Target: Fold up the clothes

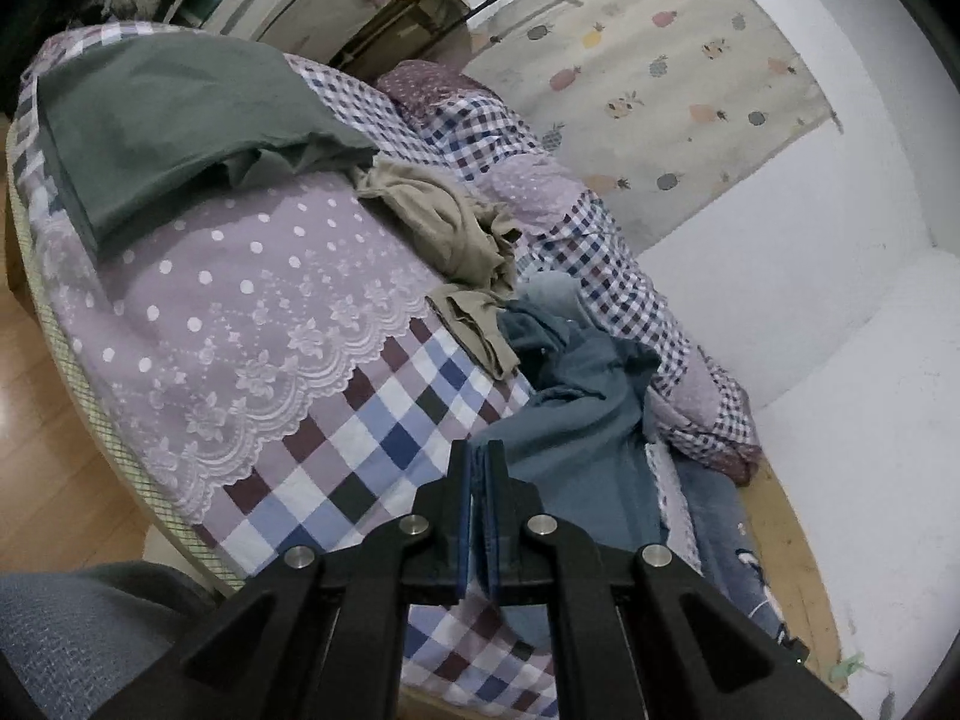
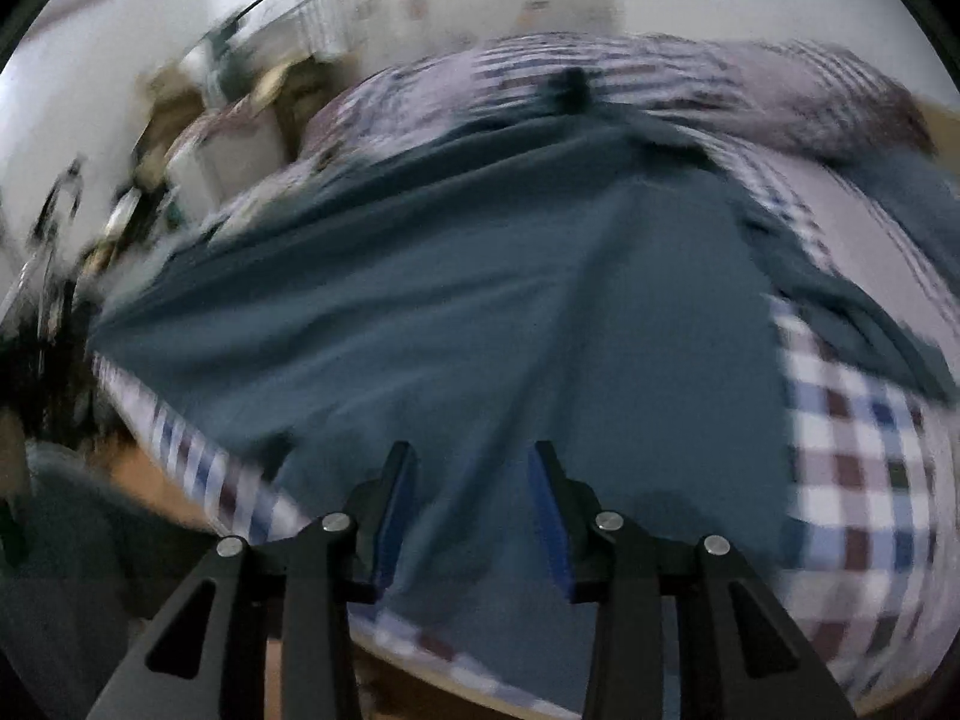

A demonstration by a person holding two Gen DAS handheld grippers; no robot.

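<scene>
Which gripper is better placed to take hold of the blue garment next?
Right. The right gripper is open directly over the spread blue garment; the left gripper is shut.

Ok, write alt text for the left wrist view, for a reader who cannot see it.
The left claw, shut, hangs over a bed with a checked and dotted purple cover. A blue garment lies crumpled just beyond its tip, a tan garment past that, and a grey-green garment lies spread at the far end. A white wall runs along the right.

Both wrist views (close) overlook the bed [image 1: 336, 420].
</scene>
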